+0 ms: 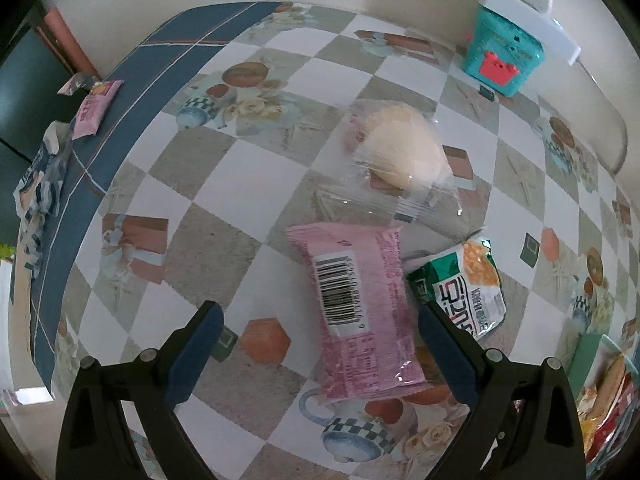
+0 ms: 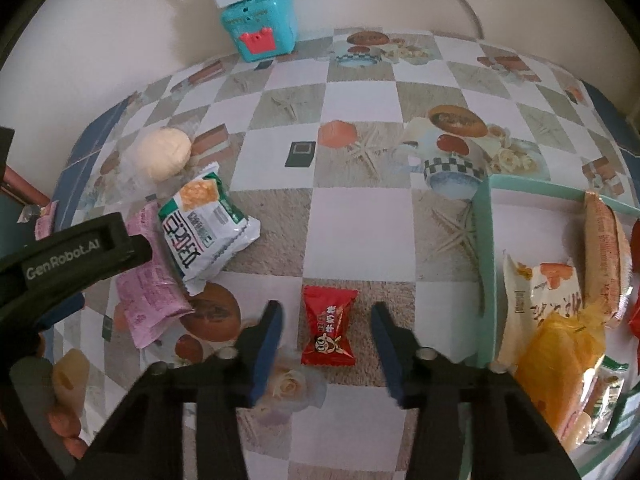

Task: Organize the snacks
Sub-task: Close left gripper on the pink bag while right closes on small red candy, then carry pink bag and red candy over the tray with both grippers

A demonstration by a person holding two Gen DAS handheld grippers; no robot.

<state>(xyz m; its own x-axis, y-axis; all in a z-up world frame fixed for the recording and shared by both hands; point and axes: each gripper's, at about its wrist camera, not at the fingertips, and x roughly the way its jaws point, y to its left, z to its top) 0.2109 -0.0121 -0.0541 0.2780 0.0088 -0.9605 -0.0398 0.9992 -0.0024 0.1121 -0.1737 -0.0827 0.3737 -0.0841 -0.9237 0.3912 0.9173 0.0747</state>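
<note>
A pink snack packet [image 1: 356,308] lies barcode up on the checkered tablecloth. My left gripper [image 1: 320,312] is open and straddles it, with the packet nearer the right finger [image 1: 444,344]. In the right wrist view a small red wrapped candy [image 2: 327,328] lies between the fingers of my right gripper [image 2: 326,307]. A gap shows on each side of the candy, so the jaws are open around it. A green and white packet [image 2: 204,224] rests partly on the pink packet [image 2: 152,280].
A bun in clear wrap [image 1: 400,148] lies beyond the pink packet. A teal tray [image 2: 486,240] at the right holds several snack bags. A teal toy box [image 2: 260,28] under a white power strip stands by the wall. Another pink packet [image 1: 94,108] sits at the table's far left edge.
</note>
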